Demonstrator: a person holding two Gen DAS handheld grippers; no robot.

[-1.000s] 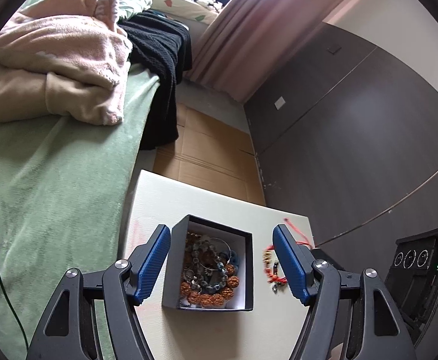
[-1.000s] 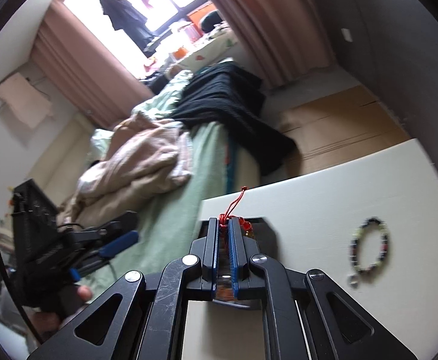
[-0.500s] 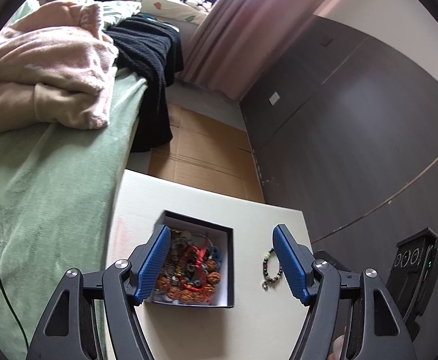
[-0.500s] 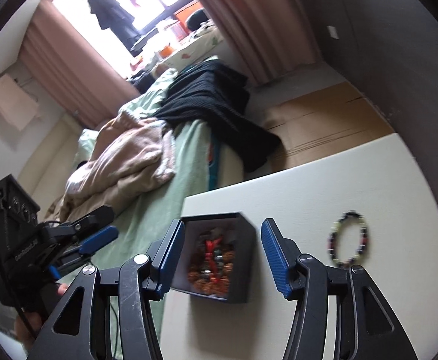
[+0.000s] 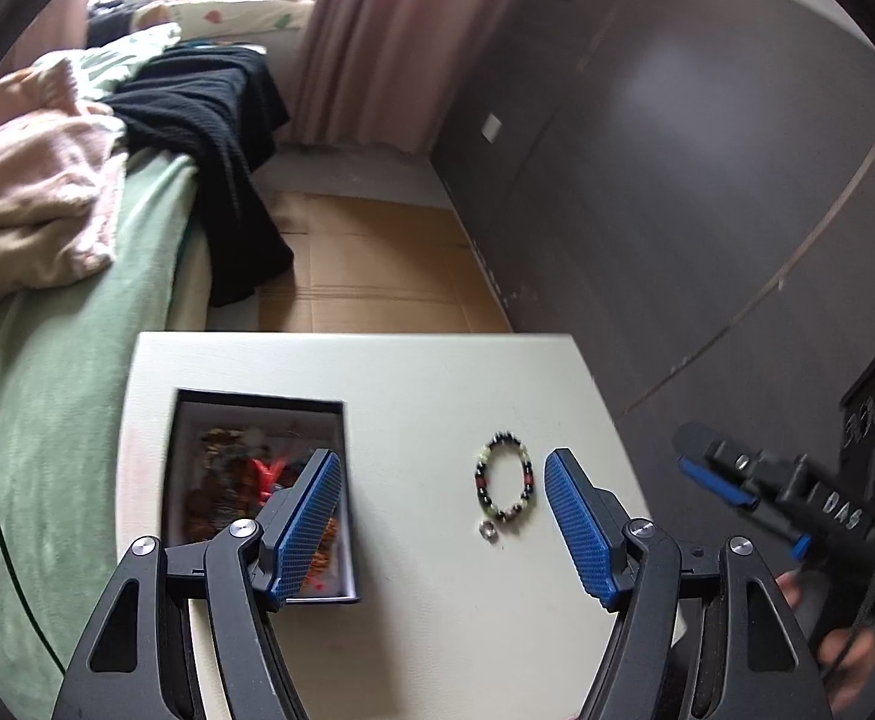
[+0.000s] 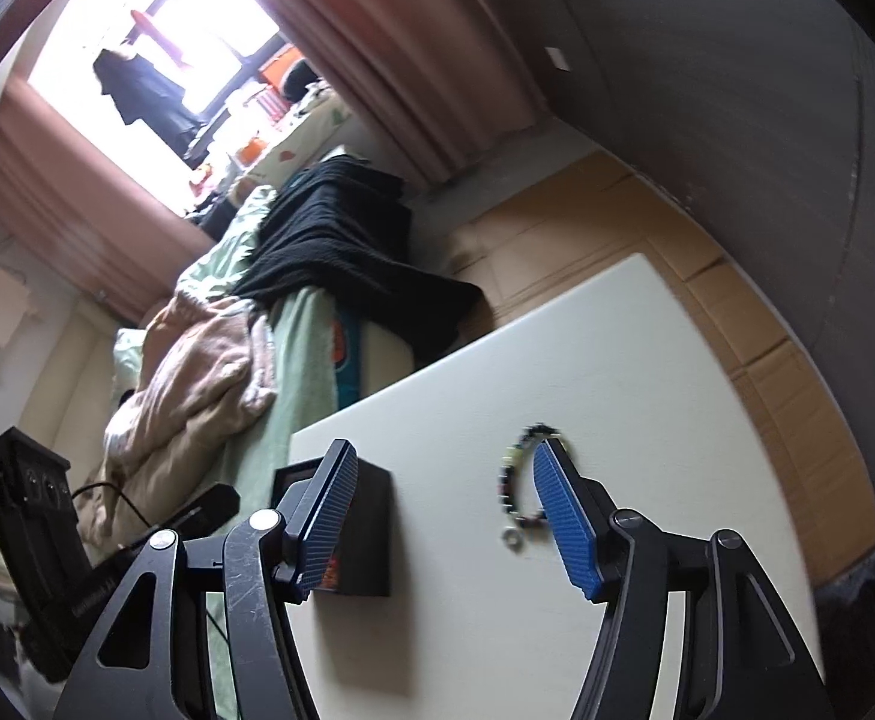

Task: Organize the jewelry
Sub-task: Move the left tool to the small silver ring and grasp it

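Beside a green-covered bed [image 5: 65, 312], a white counter [image 5: 425, 384] carries an open black box [image 5: 257, 492] heaped with jewelry. The beaded bracelet [image 5: 503, 485] lies apart on the counter, apparently awaiting collection. Left gripper [image 5: 440, 522] and right gripper [image 6: 443, 519] hover above, fingers spread, holding nothing.

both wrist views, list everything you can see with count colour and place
table: 1, white, beside the bed
jewelry box: 1, black, open, table's left part, beaded pieces inside
beaded bracelet: 1, black, green and red, on the table right of the box
ring: 1, silver, by the bracelet's near end
bed: 1, green cover, left of the table
blanket: 1, pink, on the bed
garment: 1, black, draped over the bed
curtain: 1, pink, far end
left gripper: blue fingers, open
right gripper: blue fingers, open
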